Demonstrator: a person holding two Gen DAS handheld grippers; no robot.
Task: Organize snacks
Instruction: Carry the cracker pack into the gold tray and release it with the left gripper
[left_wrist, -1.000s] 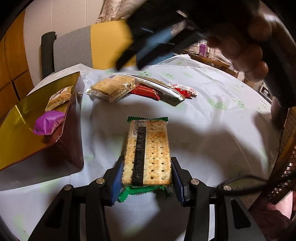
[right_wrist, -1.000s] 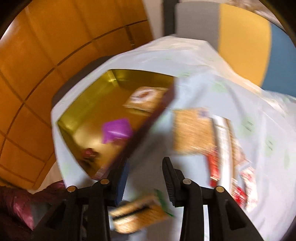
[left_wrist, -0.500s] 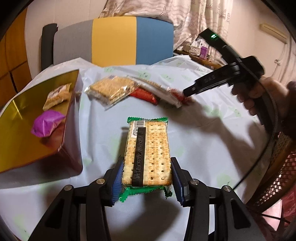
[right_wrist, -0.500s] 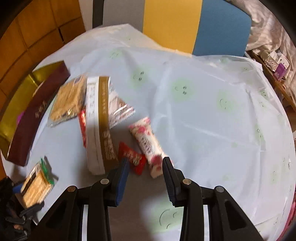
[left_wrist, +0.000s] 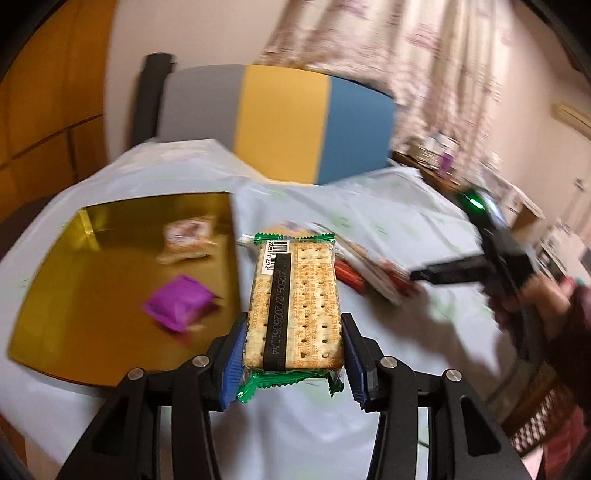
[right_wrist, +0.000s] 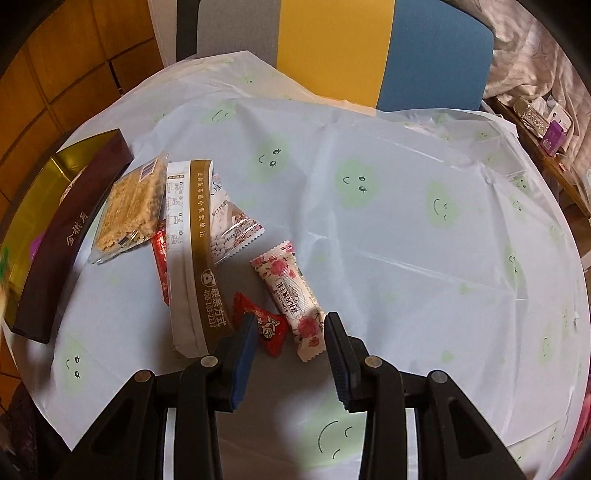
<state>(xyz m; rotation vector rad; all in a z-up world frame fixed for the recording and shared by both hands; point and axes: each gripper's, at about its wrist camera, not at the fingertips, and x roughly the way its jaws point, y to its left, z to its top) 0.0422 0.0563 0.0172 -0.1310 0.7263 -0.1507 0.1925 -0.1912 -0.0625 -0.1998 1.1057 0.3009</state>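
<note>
My left gripper (left_wrist: 293, 363) is shut on a green-wrapped cracker pack (left_wrist: 295, 306) and holds it in the air beside the gold-lined box (left_wrist: 92, 295). The box holds a purple packet (left_wrist: 179, 306) and a small biscuit pack (left_wrist: 186, 238). My right gripper (right_wrist: 290, 356) is open and empty, low over a red candy (right_wrist: 264, 325) and a rose-print bar (right_wrist: 291, 295). Left of them lie a long white and gold pack (right_wrist: 192, 251), a rice crisp pack (right_wrist: 129, 210) and a clear sachet (right_wrist: 229, 229). The box's brown wall (right_wrist: 66, 236) stands at the left.
The round table (right_wrist: 406, 221) has a pale cloth with green smiley faces. A grey, yellow and blue chair (right_wrist: 332, 48) stands at its far side. A cluttered shelf (right_wrist: 543, 122) is at the right. My right gripper also shows in the left wrist view (left_wrist: 419, 275), pointing at the snack pile.
My left gripper has lifted the cracker pack off the table and swung it toward the gold box. My right gripper has swung from the box side to the snack pile and come down over the candy.
</note>
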